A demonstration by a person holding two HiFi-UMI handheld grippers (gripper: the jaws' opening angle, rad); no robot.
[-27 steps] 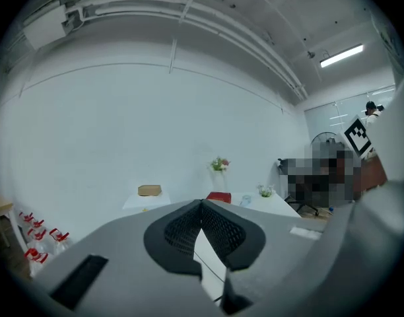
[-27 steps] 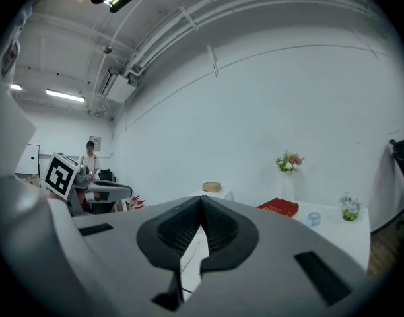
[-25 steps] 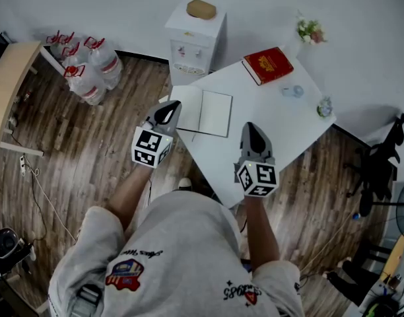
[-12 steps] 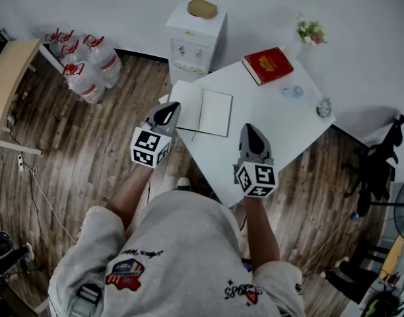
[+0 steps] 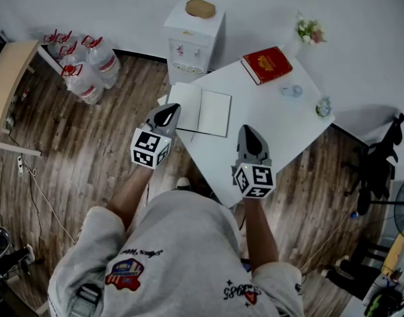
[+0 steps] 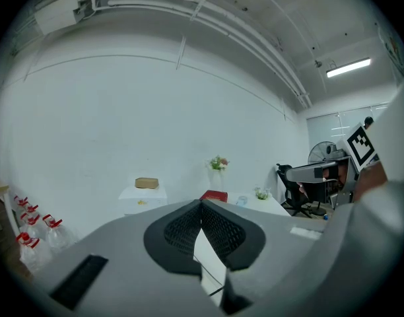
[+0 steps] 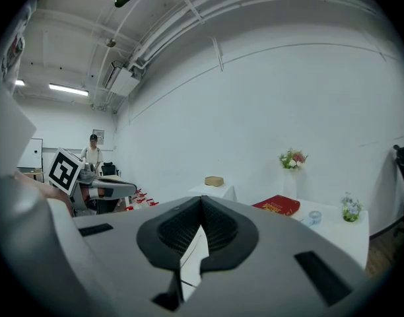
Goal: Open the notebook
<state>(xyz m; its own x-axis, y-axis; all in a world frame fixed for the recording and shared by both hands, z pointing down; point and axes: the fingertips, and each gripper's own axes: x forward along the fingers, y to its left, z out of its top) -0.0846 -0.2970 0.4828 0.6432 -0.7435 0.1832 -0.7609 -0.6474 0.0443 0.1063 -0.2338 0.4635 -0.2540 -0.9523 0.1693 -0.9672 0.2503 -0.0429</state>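
Observation:
The notebook (image 5: 201, 109) lies open, white pages up, at the near left corner of the white table (image 5: 281, 127). My left gripper (image 5: 168, 113) hovers at the notebook's left edge, its jaws together with nothing between them (image 6: 201, 203). To the right of the notebook and nearer to me, my right gripper (image 5: 248, 132) is held over the table. Its jaws also meet at the tip and hold nothing (image 7: 202, 199). Both point roughly level toward the far wall.
A red book (image 5: 267, 65) lies at the table's far side, with a small glass (image 5: 292, 91), a little plant (image 5: 323, 106) and a flower vase (image 5: 309, 30). A water dispenser (image 5: 194, 35) stands behind the table. Water bottles (image 5: 86, 65) and a wooden desk (image 5: 7, 84) are left; a black chair (image 5: 380, 164) is right.

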